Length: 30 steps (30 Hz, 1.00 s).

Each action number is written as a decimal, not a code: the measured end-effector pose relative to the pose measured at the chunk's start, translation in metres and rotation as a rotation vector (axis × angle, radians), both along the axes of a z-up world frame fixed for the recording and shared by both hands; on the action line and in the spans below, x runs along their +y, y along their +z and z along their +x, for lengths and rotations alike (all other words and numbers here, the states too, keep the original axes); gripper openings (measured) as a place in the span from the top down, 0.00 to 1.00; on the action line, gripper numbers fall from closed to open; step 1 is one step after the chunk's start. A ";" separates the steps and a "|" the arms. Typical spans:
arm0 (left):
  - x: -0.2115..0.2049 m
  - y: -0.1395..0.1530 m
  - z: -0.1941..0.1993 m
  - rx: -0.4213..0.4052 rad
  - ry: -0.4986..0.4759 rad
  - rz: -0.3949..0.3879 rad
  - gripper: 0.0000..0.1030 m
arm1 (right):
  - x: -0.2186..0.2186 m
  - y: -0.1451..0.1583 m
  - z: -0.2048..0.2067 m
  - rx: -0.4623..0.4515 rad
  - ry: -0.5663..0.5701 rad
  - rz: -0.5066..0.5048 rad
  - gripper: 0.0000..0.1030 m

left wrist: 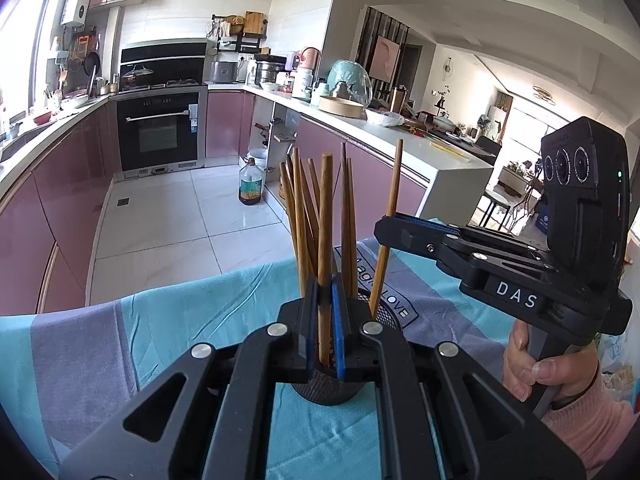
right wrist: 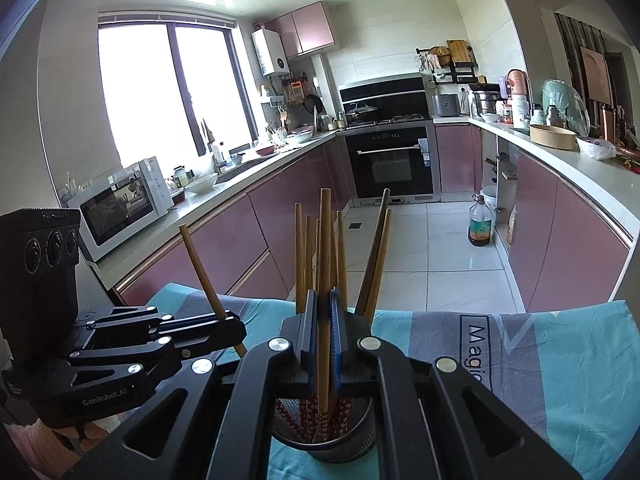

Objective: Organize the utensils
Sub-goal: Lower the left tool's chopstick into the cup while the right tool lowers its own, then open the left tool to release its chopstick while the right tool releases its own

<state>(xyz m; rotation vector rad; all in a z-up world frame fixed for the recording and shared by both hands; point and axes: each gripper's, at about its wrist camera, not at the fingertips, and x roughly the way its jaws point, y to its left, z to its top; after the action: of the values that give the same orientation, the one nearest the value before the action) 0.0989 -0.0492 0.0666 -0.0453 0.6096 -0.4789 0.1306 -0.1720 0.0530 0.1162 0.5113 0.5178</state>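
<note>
A black mesh holder (left wrist: 328, 390) stands on the blue and grey cloth, filled with several wooden chopsticks (left wrist: 304, 216). My left gripper (left wrist: 325, 320) is shut on one upright chopstick (left wrist: 325, 240) above the holder. My right gripper (left wrist: 386, 228) comes in from the right and is shut on another chopstick (left wrist: 390, 216) that leans into the holder. In the right wrist view, my right gripper (right wrist: 323, 340) grips a chopstick (right wrist: 325, 264) over the holder (right wrist: 332, 436), and my left gripper (right wrist: 236, 326) at left holds a tilted chopstick (right wrist: 200, 268).
The cloth (left wrist: 168, 320) covers the table and ends at its far edge, with white floor tiles beyond. Pink kitchen cabinets (right wrist: 560, 232) run along both sides. An oil bottle (right wrist: 480, 222) stands on the floor. A microwave (right wrist: 120, 208) sits on the left counter.
</note>
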 end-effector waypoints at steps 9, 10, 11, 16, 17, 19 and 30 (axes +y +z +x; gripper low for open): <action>-0.002 -0.008 0.017 0.021 0.003 0.011 0.93 | 0.005 -0.002 0.007 0.015 -0.004 -0.015 0.94; -0.001 -0.010 0.019 0.025 0.003 0.011 0.93 | 0.006 -0.002 0.008 0.017 -0.004 -0.016 0.94; -0.001 -0.011 0.021 0.027 0.004 0.011 0.93 | 0.006 -0.003 0.009 0.019 -0.007 -0.019 0.94; -0.001 -0.019 0.025 0.039 0.006 0.014 0.93 | 0.005 -0.007 0.014 0.033 -0.010 -0.011 0.94; -0.001 -0.020 0.027 0.040 0.007 0.016 0.93 | 0.005 -0.008 0.013 0.035 -0.009 -0.011 0.94; 0.000 -0.022 0.031 0.047 0.007 0.016 0.93 | 0.006 -0.008 0.014 0.039 -0.006 -0.013 0.94; 0.002 -0.033 0.032 0.056 0.025 0.011 0.92 | 0.002 -0.019 0.005 0.057 -0.002 -0.011 0.82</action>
<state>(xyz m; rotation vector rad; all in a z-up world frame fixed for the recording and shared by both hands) 0.1309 -0.0476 0.0334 -0.0564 0.6656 -0.4510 0.1360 -0.1699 0.0340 0.1209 0.5697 0.5107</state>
